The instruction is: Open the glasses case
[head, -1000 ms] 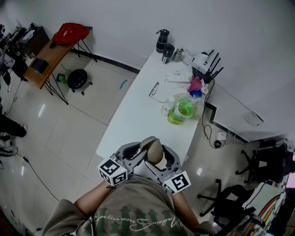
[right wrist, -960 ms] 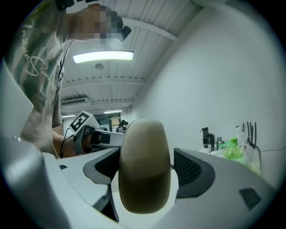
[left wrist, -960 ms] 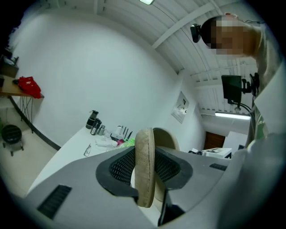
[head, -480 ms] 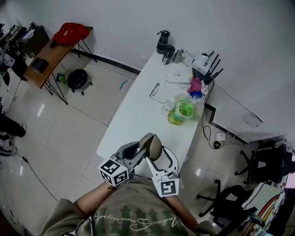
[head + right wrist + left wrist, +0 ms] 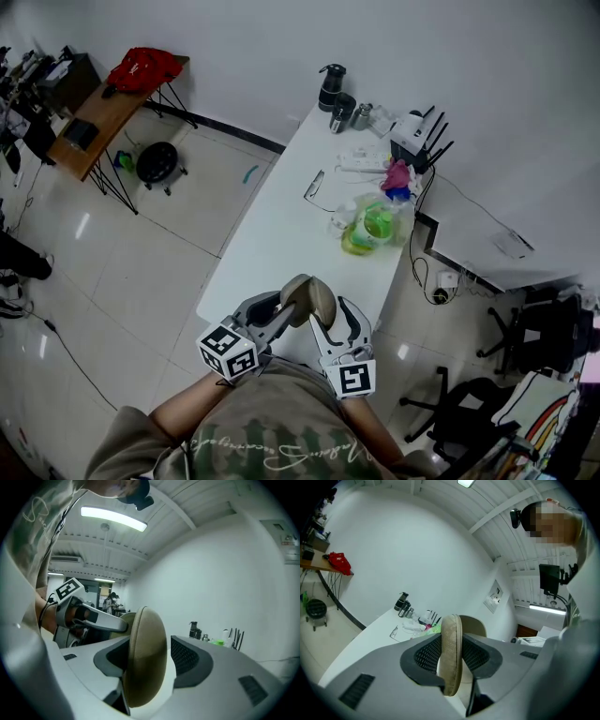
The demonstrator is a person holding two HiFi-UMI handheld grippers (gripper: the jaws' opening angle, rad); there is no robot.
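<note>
Holding case [image 5: 307, 298] clamped in left gripper [image 5: 451, 654]; just closing right gripper [image 5: 152, 660] round other half, gap remaining. Next: pinch, then hinge apart.

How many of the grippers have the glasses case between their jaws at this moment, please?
2. The left gripper is shut on the glasses case; the jaws of the right gripper have just been closing around it, a gap showing beside one pad.

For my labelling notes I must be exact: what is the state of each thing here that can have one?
glasses case: partly open, its halves parted.
left gripper: shut on one half.
right gripper: jaws have just been closing round the other half; gap at one pad.
glasses: lying on the table, outside the case.
</note>
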